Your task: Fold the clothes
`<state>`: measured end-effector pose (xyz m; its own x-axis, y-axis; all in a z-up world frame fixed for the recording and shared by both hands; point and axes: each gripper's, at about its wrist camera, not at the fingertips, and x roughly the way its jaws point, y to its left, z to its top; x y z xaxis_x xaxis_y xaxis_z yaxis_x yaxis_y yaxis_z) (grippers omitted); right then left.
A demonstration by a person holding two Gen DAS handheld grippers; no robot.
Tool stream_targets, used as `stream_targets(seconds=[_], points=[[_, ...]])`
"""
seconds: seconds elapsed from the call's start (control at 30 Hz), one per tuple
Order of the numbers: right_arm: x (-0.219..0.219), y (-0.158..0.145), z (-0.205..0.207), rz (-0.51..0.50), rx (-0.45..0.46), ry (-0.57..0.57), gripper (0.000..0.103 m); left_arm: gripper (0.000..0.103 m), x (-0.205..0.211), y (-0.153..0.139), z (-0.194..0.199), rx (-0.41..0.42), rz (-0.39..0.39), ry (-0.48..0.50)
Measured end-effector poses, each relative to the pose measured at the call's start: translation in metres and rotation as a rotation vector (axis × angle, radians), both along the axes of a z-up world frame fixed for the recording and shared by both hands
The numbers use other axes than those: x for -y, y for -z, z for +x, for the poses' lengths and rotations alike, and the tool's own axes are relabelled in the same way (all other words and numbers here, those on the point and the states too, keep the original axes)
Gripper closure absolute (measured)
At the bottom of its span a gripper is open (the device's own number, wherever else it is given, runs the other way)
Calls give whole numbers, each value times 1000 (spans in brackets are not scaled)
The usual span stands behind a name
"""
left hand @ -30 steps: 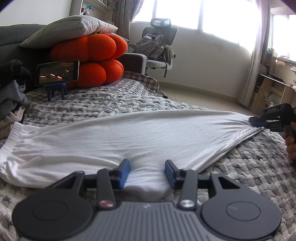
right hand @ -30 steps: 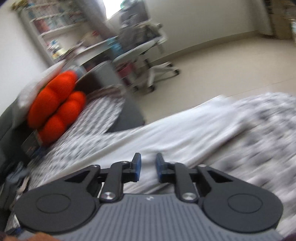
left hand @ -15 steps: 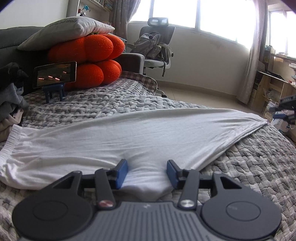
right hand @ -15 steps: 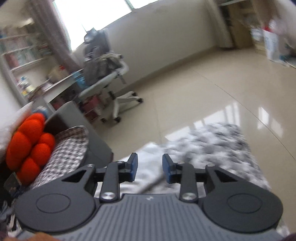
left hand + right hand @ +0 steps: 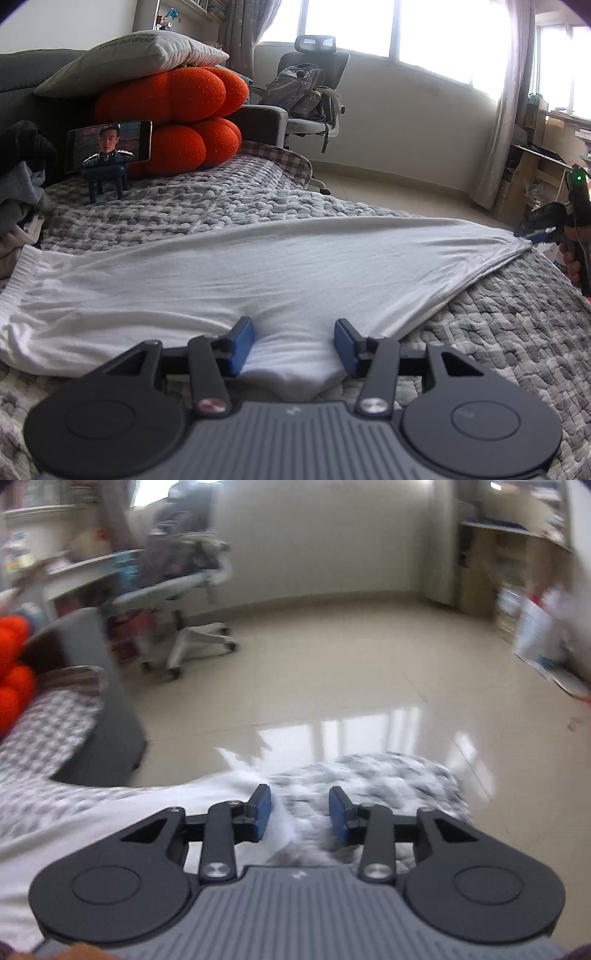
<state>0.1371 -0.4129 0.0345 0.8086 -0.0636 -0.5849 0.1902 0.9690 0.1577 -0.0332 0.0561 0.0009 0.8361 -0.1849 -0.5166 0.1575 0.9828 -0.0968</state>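
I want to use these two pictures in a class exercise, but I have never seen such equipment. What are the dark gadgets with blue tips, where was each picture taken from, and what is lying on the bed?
There is no robot here. A person holds a hand-held claw in each hand, and a wide-angle camera on each claw looks forward along its two blue-tipped fingers.

The sharper picture comes from the left claw. It shows a white garment spread flat on a grey blanket, its near edge between the open fingers. At the far right edge is the right claw in the person's hand, at the garment's far tip.

The blurred picture comes from the right claw. Its fingers have just been opening; they grip nothing, with garment and blanket below them.

Behind stand orange cushions, a phone and an office chair.
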Motion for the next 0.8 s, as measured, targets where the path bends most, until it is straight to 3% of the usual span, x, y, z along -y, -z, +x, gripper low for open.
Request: stream_targets(seconds=[0.03,0.13,0.23,0.37,0.47,0.53,0.67,0.7,0.8], points=[[-4,-3,-4,-15,14,-27,63,52,0,0,0,0,-1,1],[-52,-16,-14,-27,78,-277,61,51,0,0,0,0,-5,2],[-111,-17,-20,-33,48,-535,61,51,-1,0,0,0,-8,2],[-169,-8,-12,-103,3,-728,60,51,-1,0,0,-1,-6,1],[-178,6,20,-94,-84,-645,60,51,-1,0,0,-1,-6,1],[-172,7,24,-108,-49,-578,61,51,-1,0,0,0,-9,2],[-173,1,29,-324,11,-247,57,51,-3,0,0,-2,-19,3],[-171,-3,24,-314,38,-242,57,51,-3,-1,0,-1,-20,4],[-166,-19,2,-158,69,-356,56,50,-3,-1,0,-1,-25,6]])
